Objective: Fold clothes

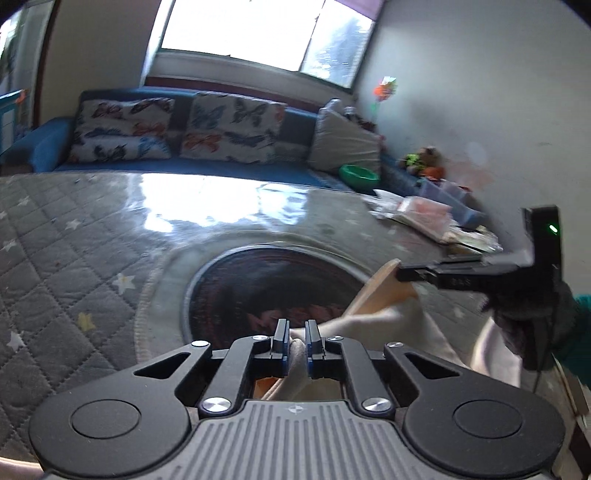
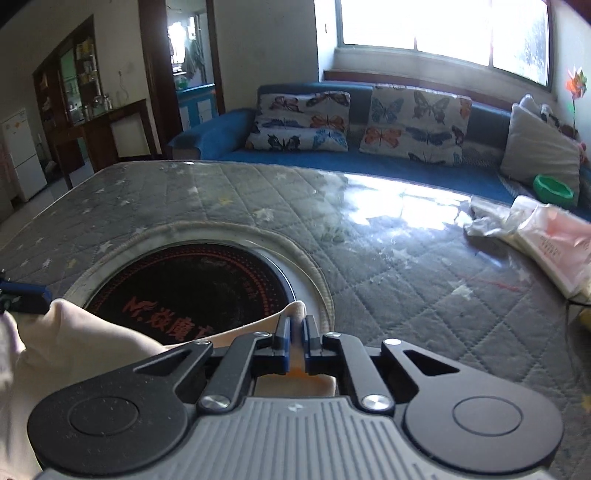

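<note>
1. Where the quilted grey table cover point(image 1: 74, 266) with pale stars fills the near ground, a cream garment point(image 1: 373, 325) with an orange inner face hangs stretched between two grippers above a round dark hotplate point(image 1: 266, 291) set into the table.
2. The left gripper point(image 1: 296, 341) has its blue-padded fingers nearly closed, pinching a bunched fold of the cream garment between them.
3. In the left wrist view, the right gripper point(image 1: 400, 274) enters from the right, held by a dark-gloved hand point(image 1: 535, 314), its fingers pressed together on a lifted corner of the garment.
4. In the right wrist view, the right gripper point(image 2: 295, 341) is closed to a narrow gap on the edge of the garment point(image 2: 92, 339), with orange cloth showing between the pads.
5. At the left edge of that view, a blue fingertip of the left gripper point(image 2: 26, 295) touches the other raised corner of the cloth.
6. The hotplate point(image 2: 192, 284) bears red lettering and lies just beyond the cloth.
7. On the right side of the table lie plastic packets point(image 2: 546, 240), one pinkish.
8. At the far side stands a blue sofa point(image 2: 221, 133) with butterfly-print cushions point(image 2: 413, 125), a grey pillow point(image 2: 539, 151), and a green bowl point(image 2: 553, 188) near the right end.
9. A bright window point(image 2: 443, 26) sits above the sofa.
</note>
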`<state>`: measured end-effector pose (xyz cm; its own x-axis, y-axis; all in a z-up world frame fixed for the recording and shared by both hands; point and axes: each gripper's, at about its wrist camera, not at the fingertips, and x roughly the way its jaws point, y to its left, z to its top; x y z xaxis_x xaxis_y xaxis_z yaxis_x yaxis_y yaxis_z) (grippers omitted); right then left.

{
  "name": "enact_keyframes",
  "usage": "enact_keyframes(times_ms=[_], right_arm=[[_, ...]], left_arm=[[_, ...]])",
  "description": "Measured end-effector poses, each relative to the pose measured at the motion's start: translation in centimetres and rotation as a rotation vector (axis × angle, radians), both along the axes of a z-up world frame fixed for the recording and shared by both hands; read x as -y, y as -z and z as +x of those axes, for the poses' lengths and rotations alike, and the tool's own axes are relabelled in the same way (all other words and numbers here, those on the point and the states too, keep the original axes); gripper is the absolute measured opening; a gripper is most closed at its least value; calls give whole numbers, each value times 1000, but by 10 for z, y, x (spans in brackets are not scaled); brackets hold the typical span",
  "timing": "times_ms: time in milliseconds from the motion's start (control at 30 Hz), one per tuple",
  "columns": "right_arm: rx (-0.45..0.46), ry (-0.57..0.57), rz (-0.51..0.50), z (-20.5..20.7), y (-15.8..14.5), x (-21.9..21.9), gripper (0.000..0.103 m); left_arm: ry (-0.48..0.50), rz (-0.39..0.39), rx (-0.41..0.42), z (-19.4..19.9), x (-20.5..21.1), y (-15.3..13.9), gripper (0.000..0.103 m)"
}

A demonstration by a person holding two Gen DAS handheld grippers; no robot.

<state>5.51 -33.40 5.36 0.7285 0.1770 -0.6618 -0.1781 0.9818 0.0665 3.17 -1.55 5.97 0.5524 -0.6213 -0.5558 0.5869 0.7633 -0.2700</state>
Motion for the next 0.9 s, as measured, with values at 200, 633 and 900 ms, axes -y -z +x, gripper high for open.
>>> enact_keyframes(times_ms=[200, 633, 900], right_arm=[[20, -36, 1, -33, -12, 2, 6], [-15, -49, -55, -67, -2, 9, 5], [-14, -27, -26, -25, -2, 5, 18]], left_arm=[[222, 52, 63, -59, 10, 7, 8], [-34, 81, 96, -27, -7, -7, 49], [-199, 115, -65, 48, -6, 18, 62]])
